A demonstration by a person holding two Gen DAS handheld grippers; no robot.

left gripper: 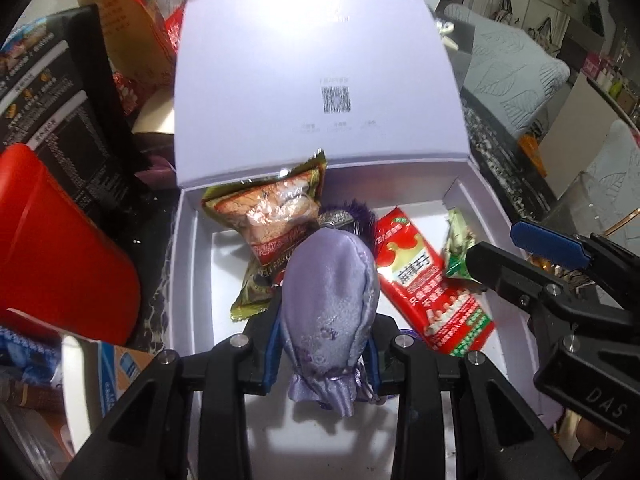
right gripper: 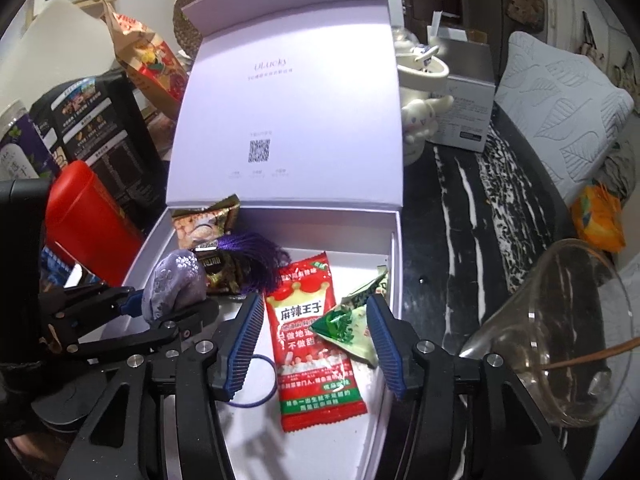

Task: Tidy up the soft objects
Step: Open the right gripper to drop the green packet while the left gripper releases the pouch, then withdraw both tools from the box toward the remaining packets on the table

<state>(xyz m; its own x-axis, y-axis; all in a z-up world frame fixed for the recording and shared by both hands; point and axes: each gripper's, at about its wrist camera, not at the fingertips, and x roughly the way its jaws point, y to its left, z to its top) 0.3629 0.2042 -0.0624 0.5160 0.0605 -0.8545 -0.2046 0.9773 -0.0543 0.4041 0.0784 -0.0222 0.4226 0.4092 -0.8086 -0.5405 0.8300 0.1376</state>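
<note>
Lilac satin pouch (left gripper: 328,304) with purple tassel (right gripper: 256,258) held over the open white box (right gripper: 394,240), beside snack packets (right gripper: 312,340).

The lilac pouch (left gripper: 330,312) hides part of the purple tassel (left gripper: 352,218).

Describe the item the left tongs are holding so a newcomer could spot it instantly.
Find the open white box with its lid standing up. Over its left half, the left tongs clamp a lavender satin pouch with a purple tassel. It is the only fabric item; its neighbours are shiny printed snack packets.
</note>
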